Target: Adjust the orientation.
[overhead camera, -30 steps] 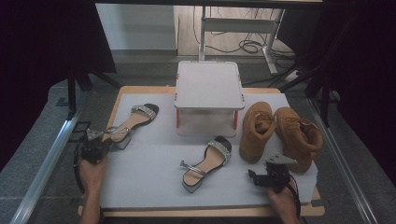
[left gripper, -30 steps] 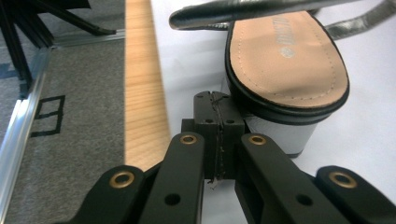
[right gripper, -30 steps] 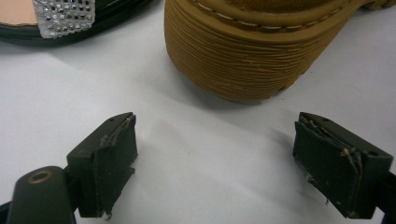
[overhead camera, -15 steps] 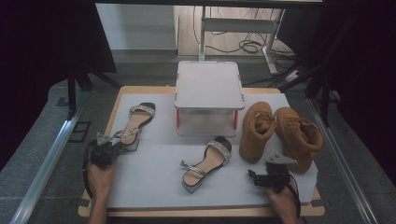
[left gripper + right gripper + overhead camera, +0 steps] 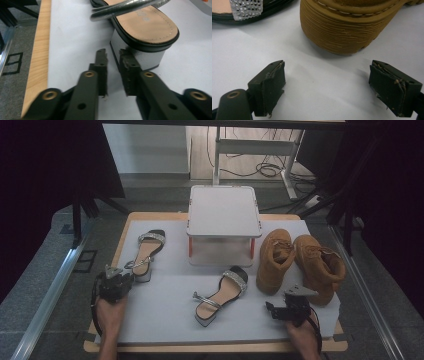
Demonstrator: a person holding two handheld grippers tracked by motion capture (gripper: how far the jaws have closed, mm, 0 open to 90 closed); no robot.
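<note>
L→R, high view. L gripper (image 5: 116, 282): jaws have just been opening, now a narrow gap w/ nothing between; tips sit just off the block heel of the left sandal (image 5: 145, 255), which lies released near the left edge of the white tabletop (image 5: 165, 315). Sandal: black rim, tan insole, silver straps, mirror-finish heel. Likely light, stiff at sole, straps floppy; heel face prob. slick, so best gripped across the heel block or sole edge, not the straps. Centre: second sandal (image 5: 220, 295), rhinestone toe band, lying in front of a white stand (image 5: 223, 212) w/ red legs. Right: pair of tan suede boots (image 5: 300, 262), ribbed rubber soles, heavier, soft uppers. R gripper (image 5: 280, 312): jaws wide apart, holding nothing, pointed at the nearer boot's sole.
</note>
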